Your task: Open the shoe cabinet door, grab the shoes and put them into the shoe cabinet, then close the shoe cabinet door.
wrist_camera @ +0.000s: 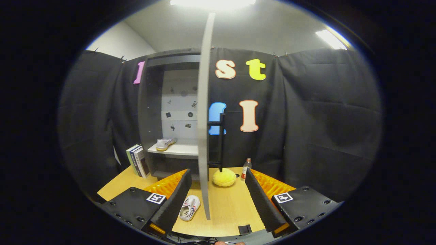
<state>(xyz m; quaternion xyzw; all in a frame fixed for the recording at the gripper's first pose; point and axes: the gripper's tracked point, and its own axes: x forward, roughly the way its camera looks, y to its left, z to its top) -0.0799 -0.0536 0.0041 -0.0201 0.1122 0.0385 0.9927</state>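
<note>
Shoes are split between two places: one white shoe (189, 208) lies on its side on the wooden counter (228, 214), just inside the left finger's tip and left of the door's lower edge. The fingers (218, 195) are spread wide apart with nothing held between them; the gap between them takes in the shoe on the counter and the bottom of the open door. A small black clip-like object (244, 229) sits at the counter's near edge, between the fingers and closer to the right one.

Just ahead, the shoe cabinet door (204, 136) stands swung fully open, seen edge-on as a tall pale slab that rises from the counter between the fingers. Its black bar handle (221, 141) sticks out on the right side. At the foot of the handle rests a yellow plush toy (224, 177), with a small bottle (246, 168) with a red cap standing just to its right.

Beyond the door on the left, the dark shoe cabinet (150, 112) is open. A second white shoe (165, 143) with a yellowish sole sits on its pale shelf (180, 149). A few books (138, 160) lean against the cabinet's left outer wall, standing on the counter.
</note>
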